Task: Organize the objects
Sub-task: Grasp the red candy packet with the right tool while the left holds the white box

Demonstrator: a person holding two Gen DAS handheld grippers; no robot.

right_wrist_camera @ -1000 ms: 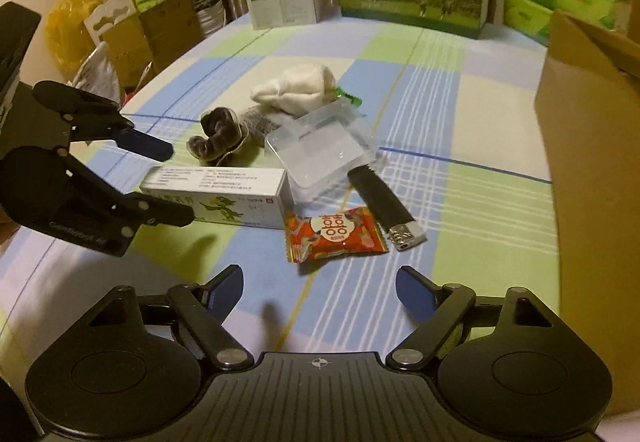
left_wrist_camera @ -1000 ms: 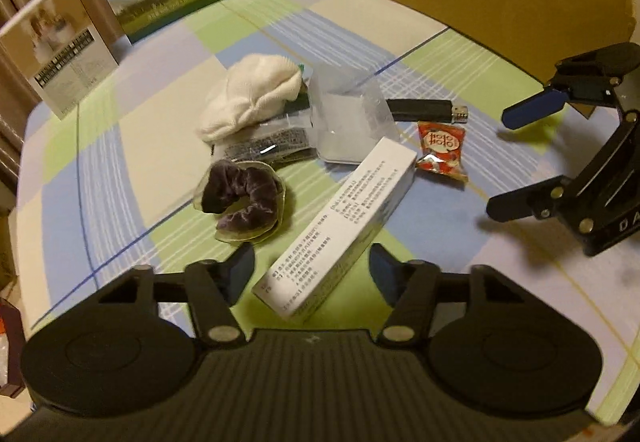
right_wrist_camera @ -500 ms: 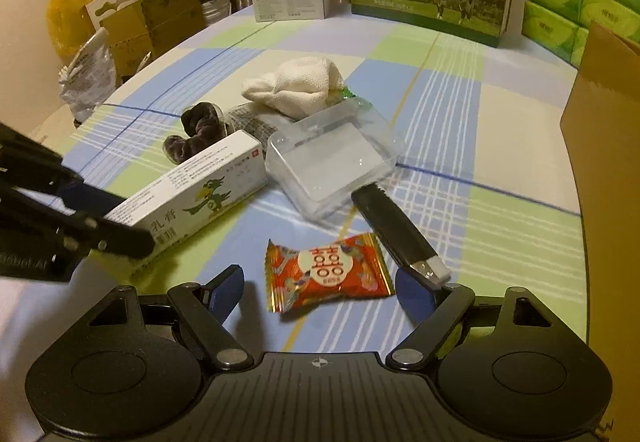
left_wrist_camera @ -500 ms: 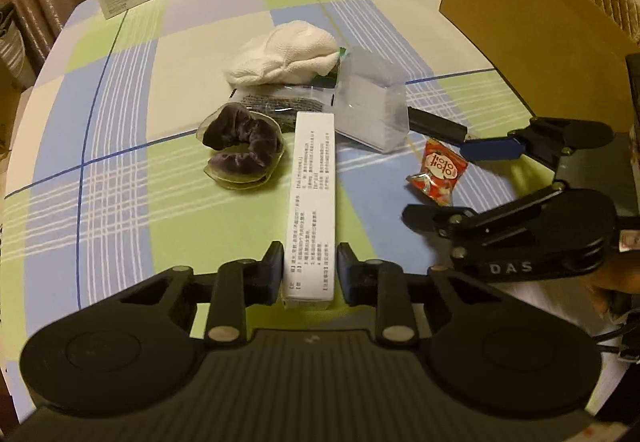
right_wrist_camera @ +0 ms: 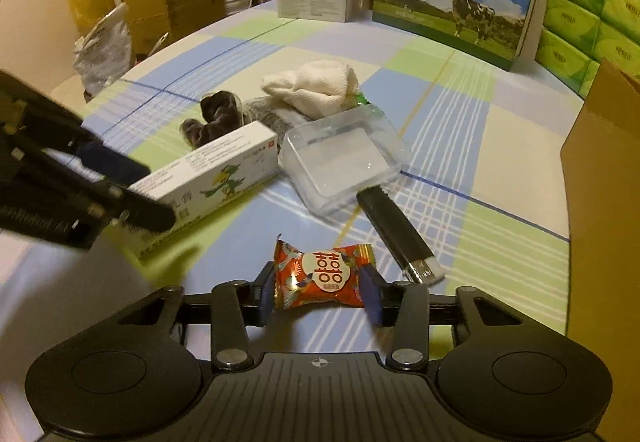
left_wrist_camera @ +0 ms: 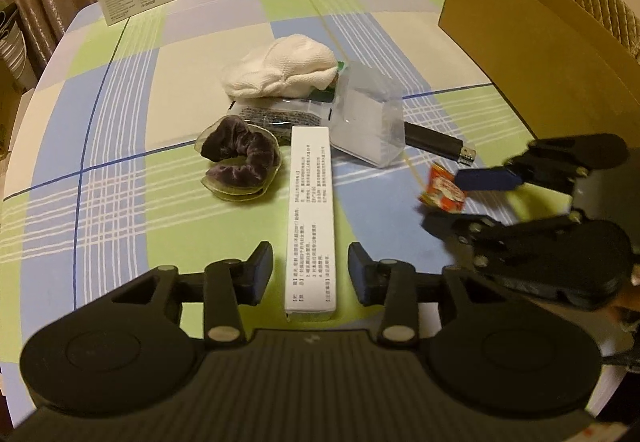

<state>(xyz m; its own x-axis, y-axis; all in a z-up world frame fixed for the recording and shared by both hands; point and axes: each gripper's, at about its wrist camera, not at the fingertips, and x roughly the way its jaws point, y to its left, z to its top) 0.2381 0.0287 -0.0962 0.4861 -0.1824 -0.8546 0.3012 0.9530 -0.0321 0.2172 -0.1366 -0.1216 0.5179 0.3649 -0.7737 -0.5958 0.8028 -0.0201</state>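
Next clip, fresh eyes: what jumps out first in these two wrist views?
The red candy stands out, pinched between the pads of the right gripper, whose jaws have just been closing on it. Next comes the long white box, lying lengthwise between the fingers of the left gripper, whose jaws have just opened off it, a gap on each side. Behind both, a white cloth, a purple scrunchie and a clear plastic case cluster mid-table.

Right gripper (right_wrist_camera: 319, 292) has just been closing, pads now pressed on the candy (right_wrist_camera: 320, 276); black lighter (right_wrist_camera: 394, 224) just beside; left gripper (right_wrist_camera: 132, 193) straddles the white box (right_wrist_camera: 208, 177)
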